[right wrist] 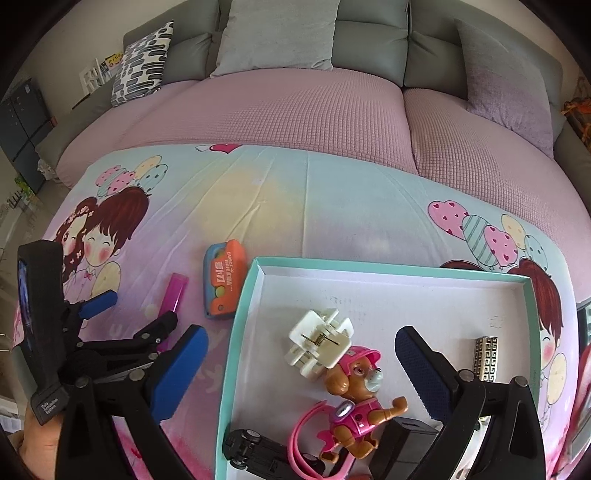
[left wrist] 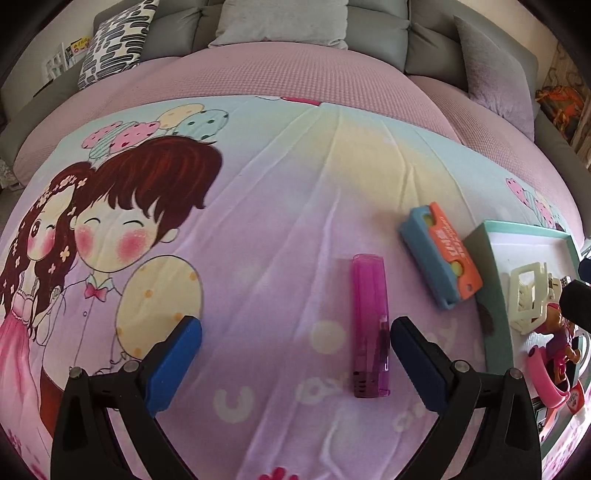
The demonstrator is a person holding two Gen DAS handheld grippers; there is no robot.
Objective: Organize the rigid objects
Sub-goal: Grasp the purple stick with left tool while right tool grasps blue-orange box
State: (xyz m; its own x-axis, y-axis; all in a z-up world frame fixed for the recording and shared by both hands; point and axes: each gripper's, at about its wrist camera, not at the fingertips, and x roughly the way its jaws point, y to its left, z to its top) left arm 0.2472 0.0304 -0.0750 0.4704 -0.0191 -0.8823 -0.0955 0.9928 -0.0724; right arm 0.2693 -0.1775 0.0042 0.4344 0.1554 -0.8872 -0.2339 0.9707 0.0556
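A purple lighter point(left wrist: 369, 328) lies on the cartoon bedsheet, just inside the right finger of my open left gripper point(left wrist: 295, 332); it also shows in the right wrist view point(right wrist: 174, 293). A blue and orange carrot knife toy point(left wrist: 441, 254) lies beyond it beside the teal tray point(left wrist: 487, 280). My right gripper point(right wrist: 301, 347) is open and empty above the teal tray point(right wrist: 255, 269), which holds a white hair clip point(right wrist: 319, 341), a pink puppy figure point(right wrist: 356, 398), a black toy car point(right wrist: 255, 452), a black box point(right wrist: 406, 443) and a patterned lighter point(right wrist: 487, 358). The left gripper point(right wrist: 136, 306) shows at the left there.
The sheet covers a pink quilted sofa seat point(right wrist: 277, 110). Grey cushions point(right wrist: 277, 33) and a patterned pillow point(right wrist: 142, 59) stand at the back. The carrot knife toy point(right wrist: 223, 282) lies against the tray's left wall.
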